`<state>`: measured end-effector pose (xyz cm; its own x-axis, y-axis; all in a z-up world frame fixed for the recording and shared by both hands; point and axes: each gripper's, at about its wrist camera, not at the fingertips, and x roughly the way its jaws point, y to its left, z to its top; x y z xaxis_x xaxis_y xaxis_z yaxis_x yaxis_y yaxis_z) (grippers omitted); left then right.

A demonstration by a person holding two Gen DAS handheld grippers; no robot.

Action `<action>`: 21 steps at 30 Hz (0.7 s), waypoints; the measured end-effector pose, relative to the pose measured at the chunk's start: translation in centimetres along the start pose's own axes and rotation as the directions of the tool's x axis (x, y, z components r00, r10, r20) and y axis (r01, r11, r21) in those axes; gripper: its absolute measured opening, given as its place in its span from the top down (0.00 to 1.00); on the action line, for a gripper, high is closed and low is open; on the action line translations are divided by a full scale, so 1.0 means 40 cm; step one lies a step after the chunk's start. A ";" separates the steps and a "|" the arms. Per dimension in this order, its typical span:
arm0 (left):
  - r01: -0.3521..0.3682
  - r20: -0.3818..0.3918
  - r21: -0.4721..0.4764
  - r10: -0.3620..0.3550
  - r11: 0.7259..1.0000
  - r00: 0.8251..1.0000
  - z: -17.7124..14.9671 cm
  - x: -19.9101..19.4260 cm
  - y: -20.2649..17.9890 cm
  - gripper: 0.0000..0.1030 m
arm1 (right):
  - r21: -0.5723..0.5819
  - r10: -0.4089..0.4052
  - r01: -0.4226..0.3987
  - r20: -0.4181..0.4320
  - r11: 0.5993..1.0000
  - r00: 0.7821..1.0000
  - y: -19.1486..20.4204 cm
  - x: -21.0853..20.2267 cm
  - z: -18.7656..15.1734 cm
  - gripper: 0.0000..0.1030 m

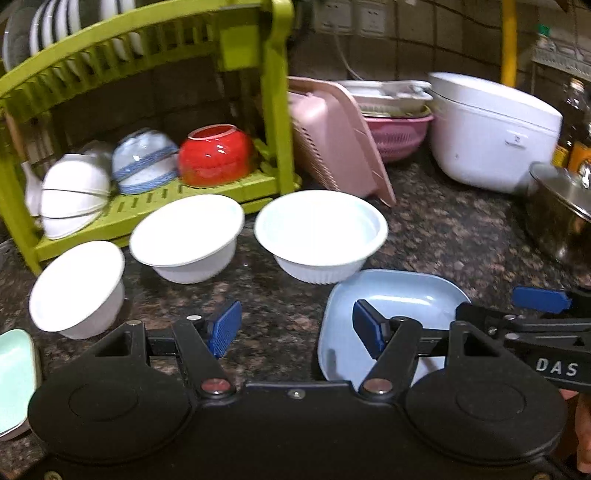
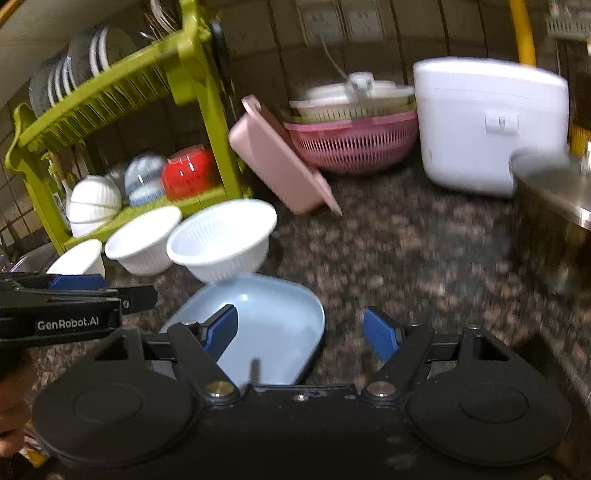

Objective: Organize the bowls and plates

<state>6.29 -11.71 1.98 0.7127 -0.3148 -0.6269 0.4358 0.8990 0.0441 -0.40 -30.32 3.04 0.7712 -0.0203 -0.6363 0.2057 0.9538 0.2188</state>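
A pale blue square plate [image 1: 391, 306] [image 2: 266, 317] lies flat on the speckled counter. My left gripper [image 1: 295, 330] is open, its right finger above the plate's left part and its left finger over bare counter. My right gripper [image 2: 301, 330] is open too, and the plate's right rim sits between its fingers. Three white bowls [image 1: 79, 288] [image 1: 186, 236] [image 1: 321, 232] stand upright in a row behind the plate. The green dish rack [image 1: 147, 40] [image 2: 122, 92] holds upturned bowls on its lower shelf, among them a red bowl [image 1: 216, 155], and upright plates [image 1: 74, 22] on top.
A mint plate [image 1: 14, 376] lies at the left edge. A pink drainer tray [image 2: 280, 158] leans on the rack, beside a pink colander [image 2: 354, 136] stacked with dishes. A white rice cooker [image 2: 487, 122] and a steel pot [image 2: 554, 192] stand at the right.
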 end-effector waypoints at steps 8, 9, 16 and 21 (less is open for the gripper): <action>0.065 -0.049 0.026 -0.064 0.998 0.997 -0.013 0.043 -0.005 0.33 | 0.029 -0.019 0.021 -0.079 0.999 0.997 0.002 0.051 -0.015 0.32; 0.071 -0.054 0.028 -0.070 0.997 0.996 -0.014 0.047 -0.005 0.33 | 0.036 -0.019 0.022 -0.086 0.999 0.996 0.002 0.055 -0.014 0.32; 0.112 -0.104 0.024 -0.109 0.993 0.989 -0.013 0.077 -0.005 0.40 | 0.057 -0.015 0.023 -0.132 0.998 0.991 0.005 0.080 -0.011 0.40; 0.109 -0.115 0.025 -0.106 0.994 0.988 -0.011 0.096 -0.012 0.41 | 0.020 -0.014 0.017 -0.138 1.000 0.990 0.016 0.094 -0.016 0.43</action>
<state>8.59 -13.21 -0.77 0.5944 -0.3708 -0.7136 0.5249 0.8511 -0.0050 2.23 -29.59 0.32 0.6775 0.0081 -0.7355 0.2305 0.9472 0.2228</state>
